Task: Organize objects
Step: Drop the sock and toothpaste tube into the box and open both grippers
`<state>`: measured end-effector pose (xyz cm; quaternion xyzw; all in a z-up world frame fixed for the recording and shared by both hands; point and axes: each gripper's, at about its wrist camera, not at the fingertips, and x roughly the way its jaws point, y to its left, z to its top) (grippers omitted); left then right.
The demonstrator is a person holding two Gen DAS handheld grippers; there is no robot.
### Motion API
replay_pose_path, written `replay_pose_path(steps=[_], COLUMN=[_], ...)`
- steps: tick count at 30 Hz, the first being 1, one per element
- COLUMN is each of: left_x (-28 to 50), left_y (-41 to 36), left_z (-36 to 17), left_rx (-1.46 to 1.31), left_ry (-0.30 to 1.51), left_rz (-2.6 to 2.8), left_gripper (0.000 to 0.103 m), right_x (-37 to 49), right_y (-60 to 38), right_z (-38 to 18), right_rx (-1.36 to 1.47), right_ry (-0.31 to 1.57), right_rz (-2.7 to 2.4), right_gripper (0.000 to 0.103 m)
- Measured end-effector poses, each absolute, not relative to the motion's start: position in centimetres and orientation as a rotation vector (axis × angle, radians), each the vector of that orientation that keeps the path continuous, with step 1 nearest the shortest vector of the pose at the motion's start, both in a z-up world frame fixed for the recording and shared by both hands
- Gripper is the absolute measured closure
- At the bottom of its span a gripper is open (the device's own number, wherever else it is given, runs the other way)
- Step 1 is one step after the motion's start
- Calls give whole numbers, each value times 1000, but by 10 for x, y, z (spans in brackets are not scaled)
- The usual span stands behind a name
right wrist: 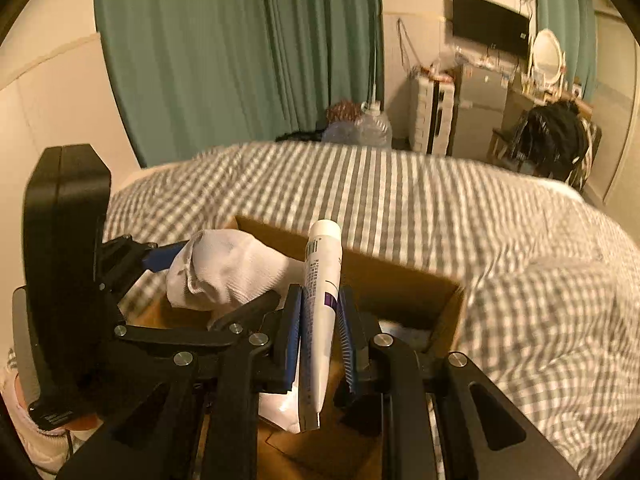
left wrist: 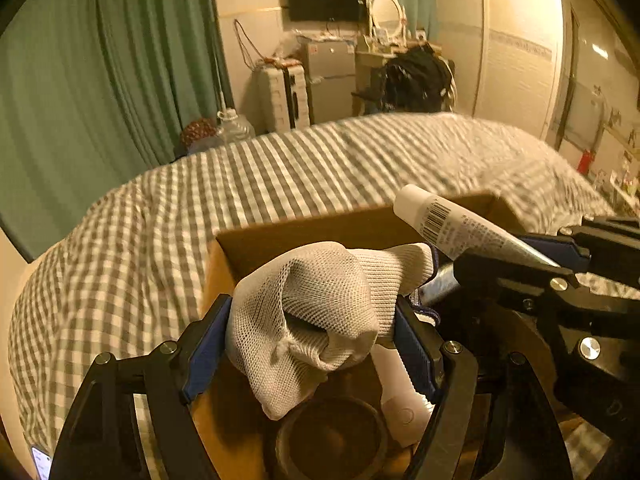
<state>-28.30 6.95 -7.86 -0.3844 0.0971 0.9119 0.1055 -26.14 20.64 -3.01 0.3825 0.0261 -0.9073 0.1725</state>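
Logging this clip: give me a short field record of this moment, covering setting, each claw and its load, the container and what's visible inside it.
setting: cardboard box on a bed with a grey checked cover
left claw: shut on a bundled white sock, over the box
right claw: shut on a white tube, cap end pointing away, over the box
box contents: round dark container; white item beside it
box state: open top

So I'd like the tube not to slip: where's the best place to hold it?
Across the flat lower body, from the crimped end, as the right tongs hold the tube now: the flattened sides give the pads broad contact, while the round cap end would roll.
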Motion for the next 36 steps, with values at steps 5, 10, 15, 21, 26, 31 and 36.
replay_pose_path(steps=[5, 10, 15, 21, 26, 31, 36], left_x=[-276, -274, -264, -255, -239, -219, -194], left_y=[76, 75, 71, 63, 59, 57, 57], left_z=[-80, -81, -78, -65, -37, -1, 39], left_rx=[-1104, -1134, -1138, -1133, -1079, -1022, -927], left_ry=[323, 320, 328, 261, 194, 193, 183], left_rz=[2692, 2719, 2728, 2725, 2715, 2731, 2781], left_gripper=[18, 7, 3, 3, 1, 1, 1], right_x=[-264, -256, -253, -248, -230, -213, -185], right_y=[212, 218, 221, 233, 237, 247, 254], right_z=[-49, -49, -41, -28, -10, 20, 57], right_rx=[1134, 1126, 1099, 1077, 1055, 991, 894], right_ry=[73, 45, 33, -36, -47, -76, -94], right_rz=[-2555, -2571, -2609, -2658, -2699, -2749, -2802], right_gripper=[86, 83, 46, 33, 32, 28, 28])
